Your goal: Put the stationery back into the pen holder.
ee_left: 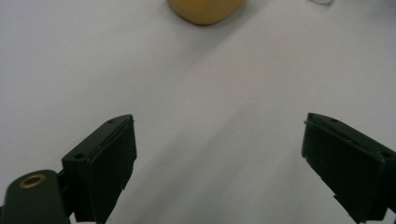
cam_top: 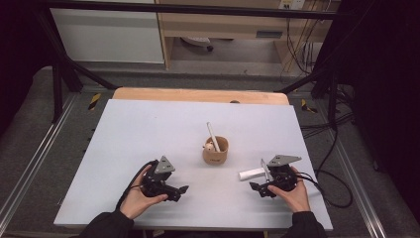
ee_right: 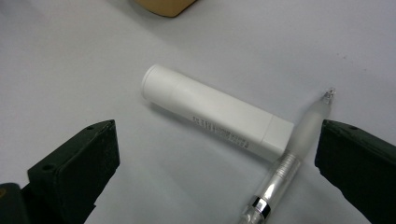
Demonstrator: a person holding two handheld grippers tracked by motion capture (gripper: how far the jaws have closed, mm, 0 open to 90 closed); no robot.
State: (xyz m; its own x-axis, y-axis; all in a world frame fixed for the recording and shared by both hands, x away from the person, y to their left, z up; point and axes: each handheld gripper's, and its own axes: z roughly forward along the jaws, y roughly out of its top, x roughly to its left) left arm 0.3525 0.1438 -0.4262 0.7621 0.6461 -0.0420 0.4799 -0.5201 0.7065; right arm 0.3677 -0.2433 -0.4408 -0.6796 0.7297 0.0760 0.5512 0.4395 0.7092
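Note:
A tan cup (cam_top: pixel 215 151) stands mid-table with a white stick (cam_top: pixel 213 134) leaning out of it and a small pale object inside. A white cylindrical tube (ee_right: pixel 215 116) lies on the table, and a clear pen (ee_right: pixel 289 163) rests across its capped end. My right gripper (ee_right: pixel 217 144) is open, its jaws wide on either side of the tube and pen, the pen close to the right jaw. In the high view the tube (cam_top: pixel 251 173) lies just ahead of the right gripper (cam_top: pixel 256 187). My left gripper (ee_left: pixel 219 135) is open and empty over bare table, with the cup (ee_left: pixel 205 10) farther ahead.
The white table top (cam_top: pixel 148 139) has a wooden strip along its far edge (cam_top: pixel 198 95). Black frame legs stand at the back corners and cables (cam_top: pixel 332 168) trail off the right side. The person's hands hold both grippers near the front edge.

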